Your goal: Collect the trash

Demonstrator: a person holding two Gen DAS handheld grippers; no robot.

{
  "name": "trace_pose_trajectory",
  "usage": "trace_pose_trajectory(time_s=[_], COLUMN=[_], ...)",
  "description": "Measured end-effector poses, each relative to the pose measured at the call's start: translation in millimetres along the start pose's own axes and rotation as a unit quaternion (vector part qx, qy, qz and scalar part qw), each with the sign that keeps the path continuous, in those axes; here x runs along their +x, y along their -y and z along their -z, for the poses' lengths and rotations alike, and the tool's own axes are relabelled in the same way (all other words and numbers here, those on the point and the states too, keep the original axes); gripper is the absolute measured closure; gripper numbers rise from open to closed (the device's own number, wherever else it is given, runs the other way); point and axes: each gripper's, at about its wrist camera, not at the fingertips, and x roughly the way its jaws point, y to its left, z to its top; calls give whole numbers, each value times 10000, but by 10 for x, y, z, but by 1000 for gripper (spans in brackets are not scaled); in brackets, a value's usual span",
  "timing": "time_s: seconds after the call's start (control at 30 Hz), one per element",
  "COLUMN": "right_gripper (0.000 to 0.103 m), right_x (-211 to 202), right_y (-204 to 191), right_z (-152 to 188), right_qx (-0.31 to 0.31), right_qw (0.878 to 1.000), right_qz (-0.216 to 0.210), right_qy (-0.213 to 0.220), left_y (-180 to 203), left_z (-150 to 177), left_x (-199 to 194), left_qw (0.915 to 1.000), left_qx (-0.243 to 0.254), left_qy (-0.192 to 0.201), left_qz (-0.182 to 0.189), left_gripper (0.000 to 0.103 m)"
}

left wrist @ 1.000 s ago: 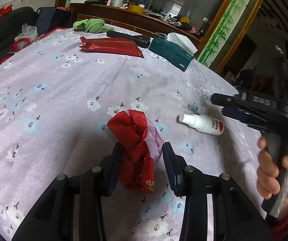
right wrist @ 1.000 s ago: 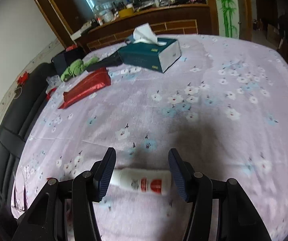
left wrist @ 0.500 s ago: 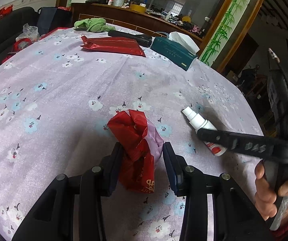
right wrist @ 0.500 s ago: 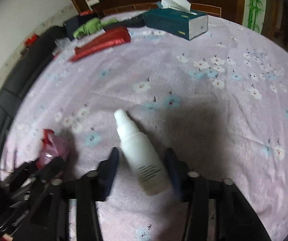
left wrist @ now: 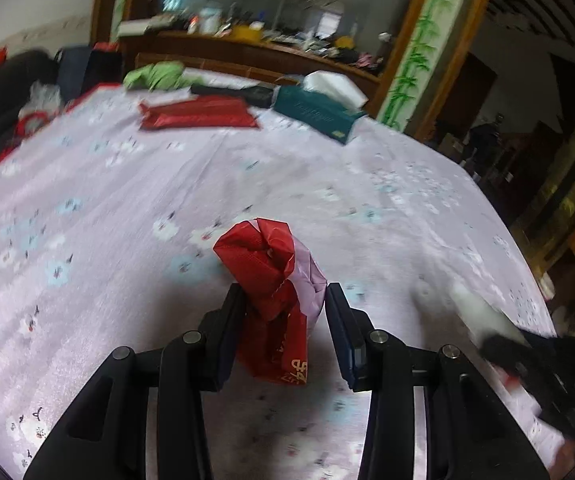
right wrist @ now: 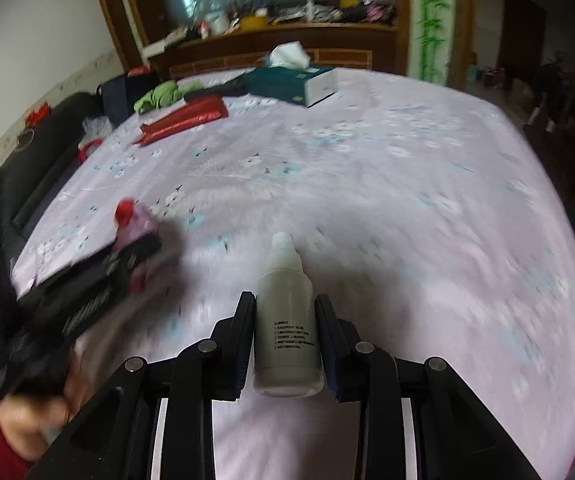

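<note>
Dim, motion-blurred fisheye views, dark corners

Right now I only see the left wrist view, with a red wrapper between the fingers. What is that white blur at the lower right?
Observer: A white spray bottle, cap pointing away, pinched between the fingers of the right gripper.
Operator: Any label on it?
Observer: Small dark print on the side facing the right wrist camera, too small to read.
Operator: And who moves my gripper?
Observer: A hand with a red sleeve holds the left gripper, which grips your red wrapper.
</note>
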Motion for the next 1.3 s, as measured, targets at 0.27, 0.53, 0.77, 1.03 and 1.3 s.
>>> trace_pose_trajectory(time_s=[0.27,0.53,0.77,1.03,1.3], right_gripper=[71,71,71,71,71], right_x=[-865,-1388,-1480,-1502,-1476], right_y=[391,514,511,584,643], right_z=[830,1254,1383,1491,1519], right_qx=[762,1000,959,997,1112], right_qw=[9963,9894,9876,9866,9859], right_qz=[-55,55,55,140,160], right_qy=[393,1052,1244,1286,1239], left_y=[366,788,1116,1337,1391], left_z=[52,498,912,1134,1184], left_x=[-320,-954,-1280,-1291,-1254], left_qw=[9981,9926,9886,9822,9803], left_qx=[412,860,1280,1746,1863], left_qy=[128,221,460,648,635], left_qz=[429,824,643,228,145], left_gripper=[64,64,64,64,64])
